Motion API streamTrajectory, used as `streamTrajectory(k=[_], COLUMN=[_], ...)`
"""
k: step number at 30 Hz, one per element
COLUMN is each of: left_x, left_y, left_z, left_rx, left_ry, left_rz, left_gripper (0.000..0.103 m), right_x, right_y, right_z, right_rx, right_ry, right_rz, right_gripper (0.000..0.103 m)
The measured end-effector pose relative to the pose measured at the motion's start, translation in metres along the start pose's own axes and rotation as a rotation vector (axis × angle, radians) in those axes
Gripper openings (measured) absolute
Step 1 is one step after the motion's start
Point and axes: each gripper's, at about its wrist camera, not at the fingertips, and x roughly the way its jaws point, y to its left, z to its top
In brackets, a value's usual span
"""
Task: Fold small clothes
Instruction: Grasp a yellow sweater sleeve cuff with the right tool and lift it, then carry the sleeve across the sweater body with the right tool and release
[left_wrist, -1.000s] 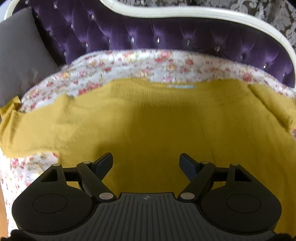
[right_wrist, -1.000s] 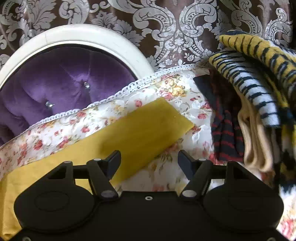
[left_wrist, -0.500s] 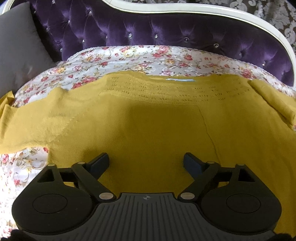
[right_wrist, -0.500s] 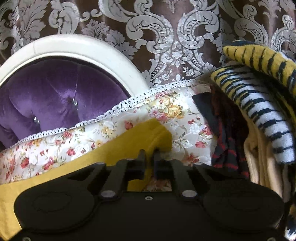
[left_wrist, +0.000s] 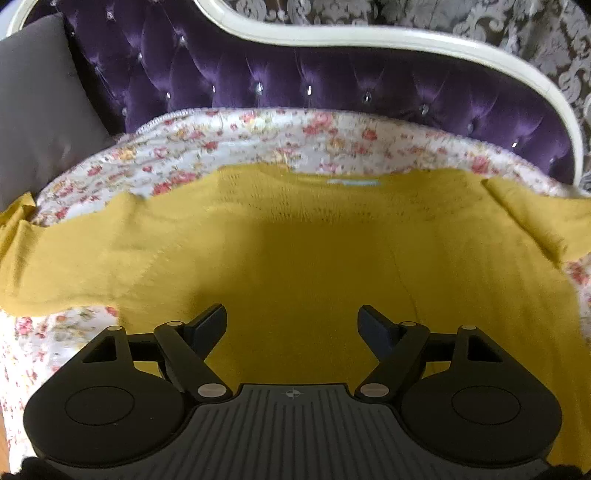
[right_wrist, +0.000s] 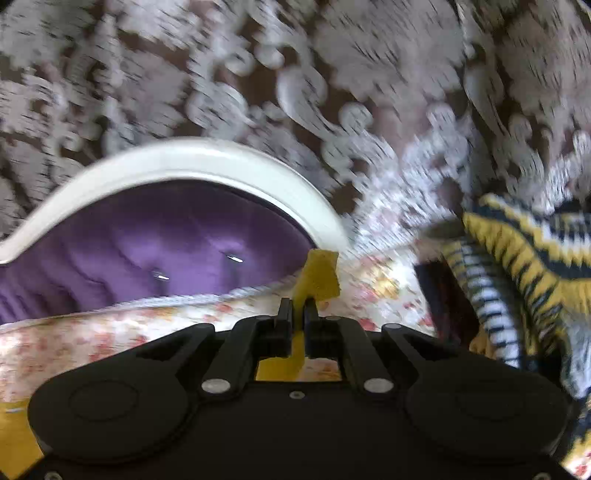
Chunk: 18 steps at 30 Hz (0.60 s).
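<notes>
A mustard yellow knit sweater (left_wrist: 303, 251) lies spread flat on a floral sheet (left_wrist: 258, 136), collar away from me, sleeves out to both sides. My left gripper (left_wrist: 291, 317) is open and empty, hovering over the sweater's lower middle. In the right wrist view my right gripper (right_wrist: 298, 312) is shut on the cuff end of the sweater's right sleeve (right_wrist: 319, 275), lifted off the sheet so the cuff sticks up past the fingertips. The view is motion-blurred.
A purple tufted headboard (left_wrist: 332, 81) with a white frame (left_wrist: 369, 37) stands behind the sheet. A grey cushion (left_wrist: 40, 107) sits at the left. A pile of striped clothes (right_wrist: 517, 280) lies at the right of the right wrist view. Damask wall covering (right_wrist: 295, 74) is behind.
My right gripper closed on the sleeve cuff and has lifted it off the sheet, moving fast. My left gripper stayed open over the sweater with little shift.
</notes>
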Motion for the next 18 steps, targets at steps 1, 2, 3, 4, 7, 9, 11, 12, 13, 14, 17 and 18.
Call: streamTrajectory(k=[1,2,3,4,7,9,11,12,13,14,17,18], left_x=[-0.006,-0.012,-0.018,-0.024,-0.040,-0.048,-0.056,-0.060,-0.063,-0.066,-0.075,-0.078], left_y=[0.003,0.005,0.008,0.011,0.019,0.028,0.038,0.044,0.049,0.054,0.072,0.077], left_z=[0.000,-0.001,-0.001,-0.002,-0.004,-0.007,-0.011,-0.014,-0.016,-0.018,-0.026,-0.030], left_rx=[-0.005,-0.009,-0.011,-0.012,-0.014,-0.024,-0.036,-0.042,-0.046,-0.052,-0.081,-0.086], left_ry=[-0.011,-0.020,-0.028,-0.036,-0.055,-0.062,-0.070,-0.075,-0.078,-0.081,-0.084,-0.082], left_rz=[-0.007,-0.012,-0.016,-0.019,-0.023,-0.033,-0.036,-0.034,-0.031,-0.029,-0.017,-0.014], left_gripper=[0.077,0.077,0.077,0.077,0.077,0.077,0.077,0.077,0.077,0.077,0.077,0.077], right_x=[-0.010,-0.018,-0.028,-0.036,-0.062,-0.076,-0.089,-0.094,-0.099,-0.103,-0.114,-0.118], right_y=[0.007,0.014,0.022,0.029,0.060,0.079,0.103,0.114,0.128,0.137,0.173,0.187], right_z=[0.005,0.009,0.013,0.015,0.020,0.020,0.018,0.017,0.014,0.012,0.000,-0.006], right_rx=[-0.012,-0.026,-0.043,-0.058,-0.121,-0.156,-0.185,-0.197,-0.212,-0.224,-0.264,-0.284], right_ry=[-0.006,-0.011,-0.015,-0.018,-0.018,-0.013,-0.007,-0.003,0.004,0.011,0.028,0.031], right_rz=[0.020,0.037,0.053,0.066,0.113,0.140,0.180,0.196,0.216,0.234,0.300,0.327], right_gripper=[0.011,0.011,0.011,0.011,0.011,0.011,0.011,0.011,0.011,0.011,0.011,0.011])
